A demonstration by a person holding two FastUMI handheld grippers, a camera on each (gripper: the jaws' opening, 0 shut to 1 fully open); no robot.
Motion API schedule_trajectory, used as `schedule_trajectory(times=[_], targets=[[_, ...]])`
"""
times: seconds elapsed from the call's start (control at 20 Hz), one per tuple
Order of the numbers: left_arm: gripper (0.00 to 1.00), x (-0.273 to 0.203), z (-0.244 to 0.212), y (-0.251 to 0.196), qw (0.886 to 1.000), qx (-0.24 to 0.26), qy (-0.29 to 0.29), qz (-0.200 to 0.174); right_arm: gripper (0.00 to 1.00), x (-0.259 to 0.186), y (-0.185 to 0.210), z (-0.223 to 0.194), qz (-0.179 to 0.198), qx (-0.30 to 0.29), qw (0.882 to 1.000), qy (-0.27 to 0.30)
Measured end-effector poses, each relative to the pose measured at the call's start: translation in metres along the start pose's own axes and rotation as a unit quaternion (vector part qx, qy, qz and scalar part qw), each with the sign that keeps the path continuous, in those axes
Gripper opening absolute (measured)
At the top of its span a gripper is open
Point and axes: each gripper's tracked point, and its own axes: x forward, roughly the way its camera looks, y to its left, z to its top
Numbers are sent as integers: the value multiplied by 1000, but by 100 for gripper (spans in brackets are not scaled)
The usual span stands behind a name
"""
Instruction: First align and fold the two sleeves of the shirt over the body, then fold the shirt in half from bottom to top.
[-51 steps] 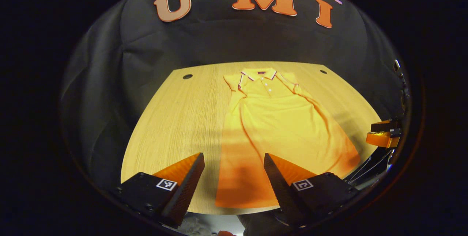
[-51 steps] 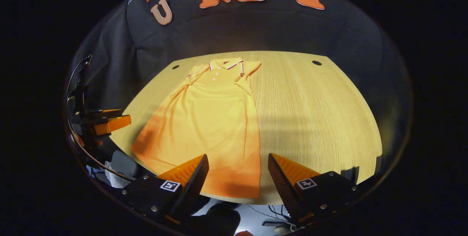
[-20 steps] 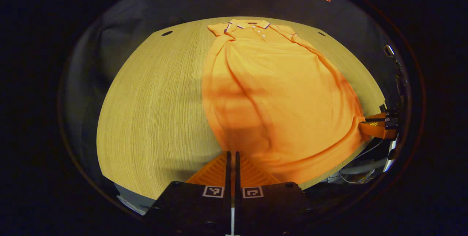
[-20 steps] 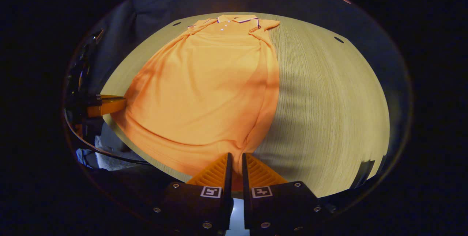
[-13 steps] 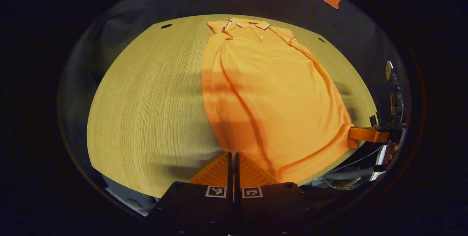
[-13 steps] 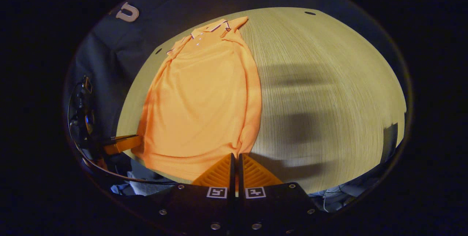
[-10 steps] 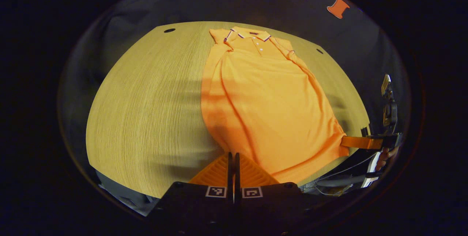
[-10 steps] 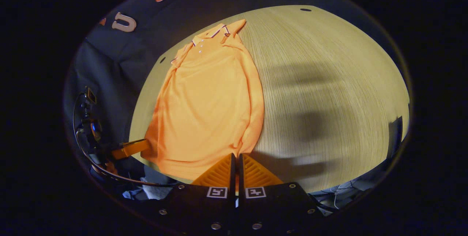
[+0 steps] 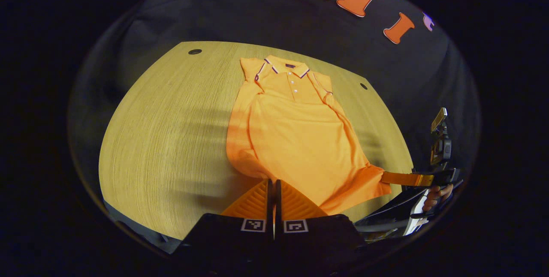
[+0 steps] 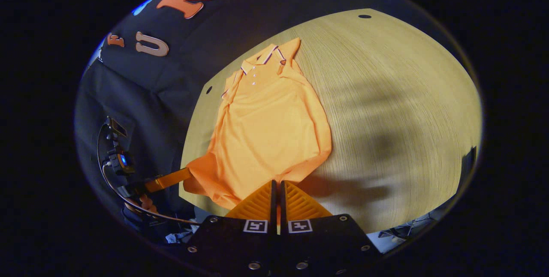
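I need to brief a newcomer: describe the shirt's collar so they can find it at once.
Start at the wooden table and the orange polo shirt spread on it. Follow the shirt to the end farthest from the left gripper and right gripper pinching its hem. There sits the collar, the one part edged with dark-and-white stripes above small white buttons.

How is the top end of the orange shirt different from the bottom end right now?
The collar end of the shirt lies flat on the table, far from the grippers; the hem is lifted and bunched at the near edge. The collar end has dark-striped trim and small buttons; the hem is plain orange. Nothing holds the collar end; the left gripper and right gripper each pinch a hem corner. Both ends are the same orange cloth.
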Motion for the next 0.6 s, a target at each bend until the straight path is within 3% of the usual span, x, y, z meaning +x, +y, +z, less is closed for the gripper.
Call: schedule_trajectory(times=[0.35, 0.6], targets=[[1, 15, 87, 0, 999, 0, -36, -35, 3, 6, 26, 77, 6, 17, 999, -44], [1, 29, 148, 14, 998, 21, -49, -33, 2, 25, 36, 127, -10, 8, 998, -63]])
